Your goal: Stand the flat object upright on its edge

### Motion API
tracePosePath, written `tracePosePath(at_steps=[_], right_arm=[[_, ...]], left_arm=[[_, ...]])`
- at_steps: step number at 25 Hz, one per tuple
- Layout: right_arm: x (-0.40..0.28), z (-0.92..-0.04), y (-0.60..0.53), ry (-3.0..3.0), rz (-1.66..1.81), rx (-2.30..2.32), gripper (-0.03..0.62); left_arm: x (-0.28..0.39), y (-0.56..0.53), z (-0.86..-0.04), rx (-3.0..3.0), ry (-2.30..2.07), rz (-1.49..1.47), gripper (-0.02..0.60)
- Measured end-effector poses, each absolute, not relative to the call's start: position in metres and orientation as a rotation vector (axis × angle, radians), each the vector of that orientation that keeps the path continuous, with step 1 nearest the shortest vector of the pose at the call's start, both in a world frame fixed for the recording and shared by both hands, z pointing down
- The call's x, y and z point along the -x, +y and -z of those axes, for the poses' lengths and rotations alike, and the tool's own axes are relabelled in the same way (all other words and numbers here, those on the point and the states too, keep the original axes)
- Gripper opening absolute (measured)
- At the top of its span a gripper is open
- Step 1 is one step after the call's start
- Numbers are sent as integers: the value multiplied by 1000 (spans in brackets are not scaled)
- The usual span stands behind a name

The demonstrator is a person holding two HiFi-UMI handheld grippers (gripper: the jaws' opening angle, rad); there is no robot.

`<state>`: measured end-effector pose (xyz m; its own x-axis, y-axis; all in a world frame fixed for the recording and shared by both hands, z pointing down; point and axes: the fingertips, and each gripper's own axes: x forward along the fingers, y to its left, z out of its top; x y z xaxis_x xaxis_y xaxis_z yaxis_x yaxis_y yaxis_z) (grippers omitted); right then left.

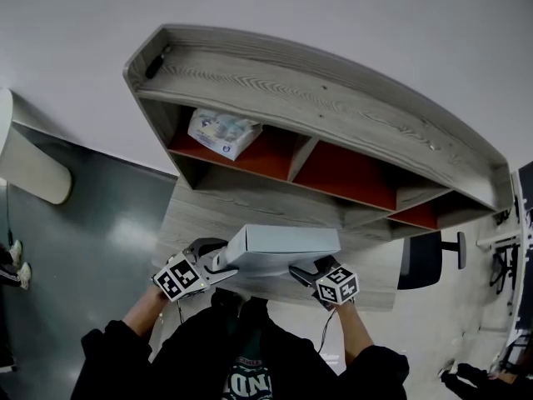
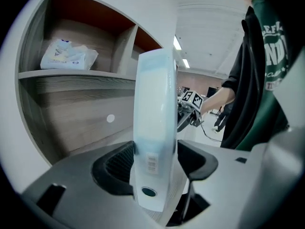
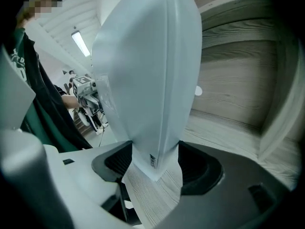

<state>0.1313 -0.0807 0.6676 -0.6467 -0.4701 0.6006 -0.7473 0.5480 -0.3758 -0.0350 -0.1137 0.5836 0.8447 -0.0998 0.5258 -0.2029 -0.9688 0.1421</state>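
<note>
— Box position?
— White flat box (image 1: 287,247) up on its long edge over the front of the wooden desk (image 1: 200,215). Broad faces near vertical, long axis left to right. Contact between lower edge and desk: cannot tell.
— Grips?
— Left gripper (image 1: 223,262) clenched on the left end, right gripper (image 1: 301,270) clenched on the right end. Ribbed pads flat against both broad faces.
— Room around?
— Open desktop behind, up to the shelf unit (image 1: 333,98). Plastic-wrapped pack (image 1: 223,132) tucked in the leftmost compartment, well apart. Black office chair (image 1: 429,259) past the desk's right end.
</note>
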Motion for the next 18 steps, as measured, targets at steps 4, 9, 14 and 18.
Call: tracePosePath(at_steps=[4, 9, 14, 18], right_arm=[[-124, -666, -81, -2342, -767, -987, 275], [-113, -665, -81, -2324, -651, -970, 275], [-106, -665, -77, -2307, -574, -962, 275], [-100, -666, -73, -2308, -549, -963, 275]], left_arm=[[49, -105, -599, -2847, -211, -926, 288], [63, -96, -617, -2820, -223, -967, 285], [73, -89, -632, -2835, -219, -1001, 285], [82, -86, -645, -2820, -226, -1059, 288]])
